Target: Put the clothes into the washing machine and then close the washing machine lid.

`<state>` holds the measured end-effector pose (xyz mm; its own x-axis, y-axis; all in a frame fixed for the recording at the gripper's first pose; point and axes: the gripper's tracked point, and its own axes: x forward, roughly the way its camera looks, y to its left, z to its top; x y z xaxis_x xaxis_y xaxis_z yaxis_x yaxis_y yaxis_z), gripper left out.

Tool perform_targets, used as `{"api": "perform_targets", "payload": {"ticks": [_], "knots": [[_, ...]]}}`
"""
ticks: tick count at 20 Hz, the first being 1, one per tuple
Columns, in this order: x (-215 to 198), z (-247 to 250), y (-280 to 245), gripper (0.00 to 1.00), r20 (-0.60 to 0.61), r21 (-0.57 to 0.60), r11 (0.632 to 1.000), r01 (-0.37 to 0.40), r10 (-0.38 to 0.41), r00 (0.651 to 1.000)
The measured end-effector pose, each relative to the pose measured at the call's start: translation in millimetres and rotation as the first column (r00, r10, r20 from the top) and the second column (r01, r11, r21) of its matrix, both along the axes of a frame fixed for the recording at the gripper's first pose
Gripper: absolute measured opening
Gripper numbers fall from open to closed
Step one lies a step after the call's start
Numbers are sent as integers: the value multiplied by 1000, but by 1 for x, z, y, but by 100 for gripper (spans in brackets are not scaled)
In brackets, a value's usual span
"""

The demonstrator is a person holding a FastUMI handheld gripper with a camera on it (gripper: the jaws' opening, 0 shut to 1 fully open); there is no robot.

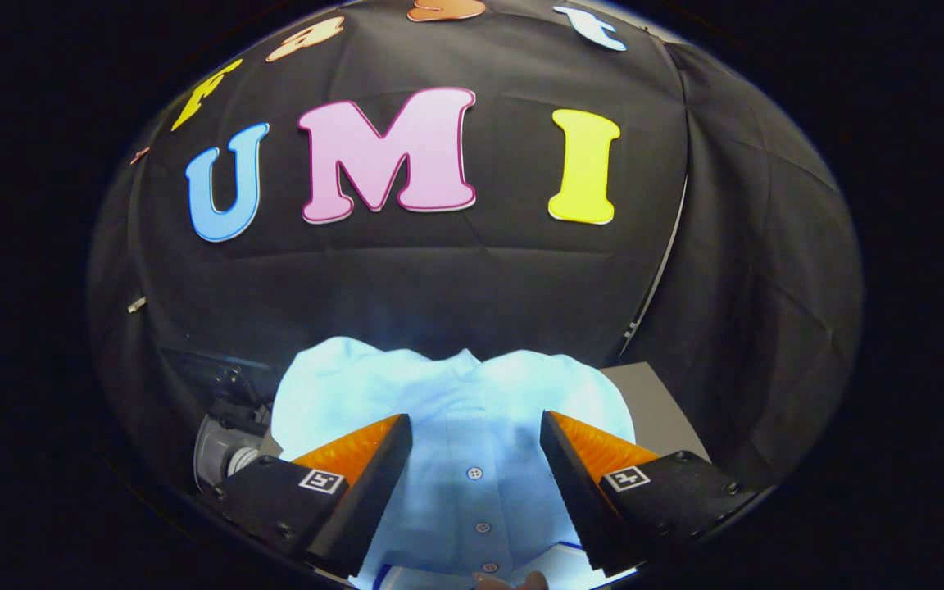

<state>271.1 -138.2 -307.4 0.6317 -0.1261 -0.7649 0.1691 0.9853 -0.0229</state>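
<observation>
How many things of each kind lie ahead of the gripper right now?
Shirt, pale blue, buttoned: 1, spread between and beyond the open gripper fingers.
Buttons showing on it: 3.
Grey flat surface beside the shirt: 1.
Grey machine part: 1.
Total: 6.

The shirt [472,410] is soft, matt woven cloth with small glossy plastic buttons [474,473] down its placket. The booth wall [439,279] is matt cloth, creased. The gripper [476,455], jaws apart over the shirt, has ribbed pads [595,447] on smooth, matt plastic bodies.
</observation>
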Motion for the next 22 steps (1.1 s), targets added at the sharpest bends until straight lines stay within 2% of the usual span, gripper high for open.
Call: {"api": "perform_targets", "payload": {"ticks": [8, 11, 13, 15, 16, 17, 22], "knots": [[-6, -24, -1, 98, -111, 79, 996, 46, -37, 993], [-5, -26, 6, 98, -118, 85, 996, 12, -2, 993], [-5, -27, 21, 62, -120, 108, 993, -38, 51, 992], [-4, -26, 22, 25, -115, 95, 994, -59, 70, 991], [-1, -29, 20, 25, -100, 92, 995, -49, 59, 993], [-4, -25, 21, 9, -104, 96, 994, -45, 55, 993], [-13, -9, 22, 9, -55, 103, 994, -32, 38, 998]]}}
